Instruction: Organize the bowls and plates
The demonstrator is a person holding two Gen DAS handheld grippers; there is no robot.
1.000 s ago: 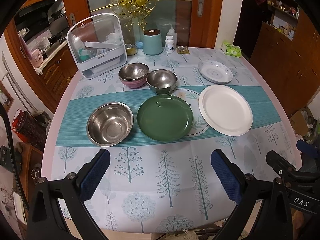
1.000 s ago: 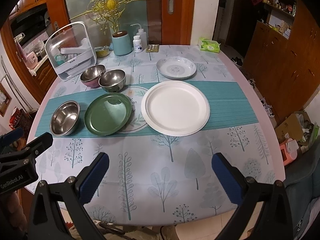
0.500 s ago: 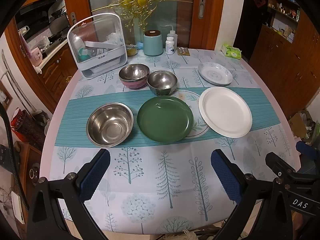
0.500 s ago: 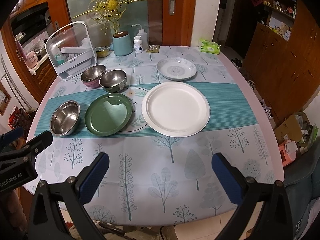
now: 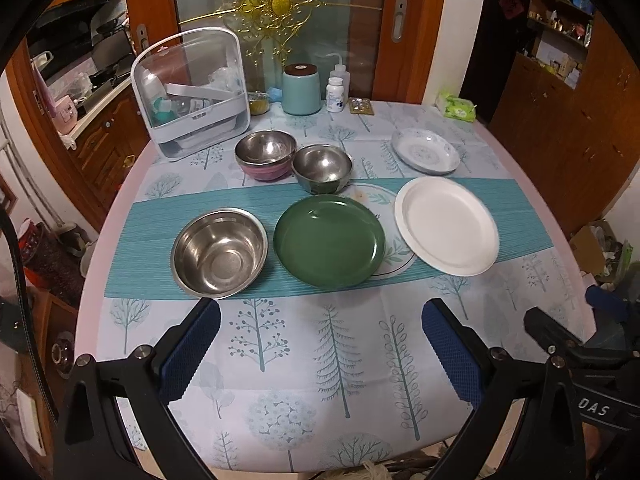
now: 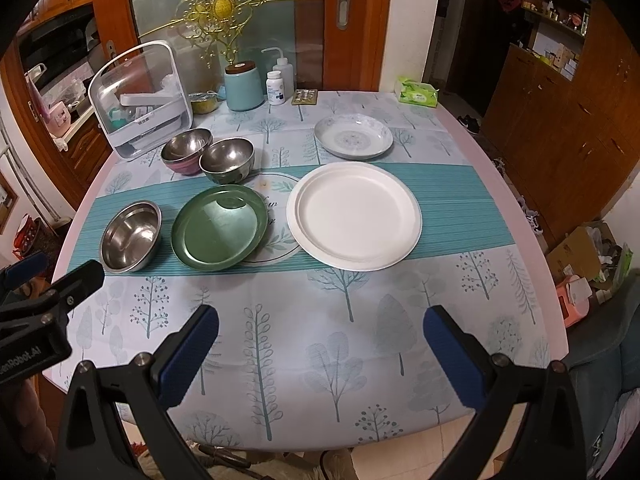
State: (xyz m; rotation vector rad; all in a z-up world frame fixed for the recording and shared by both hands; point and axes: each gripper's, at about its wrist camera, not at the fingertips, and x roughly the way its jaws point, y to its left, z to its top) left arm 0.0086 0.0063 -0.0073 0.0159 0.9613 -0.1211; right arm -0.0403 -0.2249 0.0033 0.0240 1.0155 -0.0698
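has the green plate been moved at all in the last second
No. The green plate still sits between the steel bowl and white plate, overlapping the round mat print as before.

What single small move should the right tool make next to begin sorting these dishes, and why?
Probably advance the right tool toward the white plate. Both tools are open and empty above the near table edge, nothing is stacked yet, and that plate lies nearest, straight ahead of it.

Left gripper (image 5: 320,344) and right gripper (image 6: 320,350) hover, jaws spread wide.
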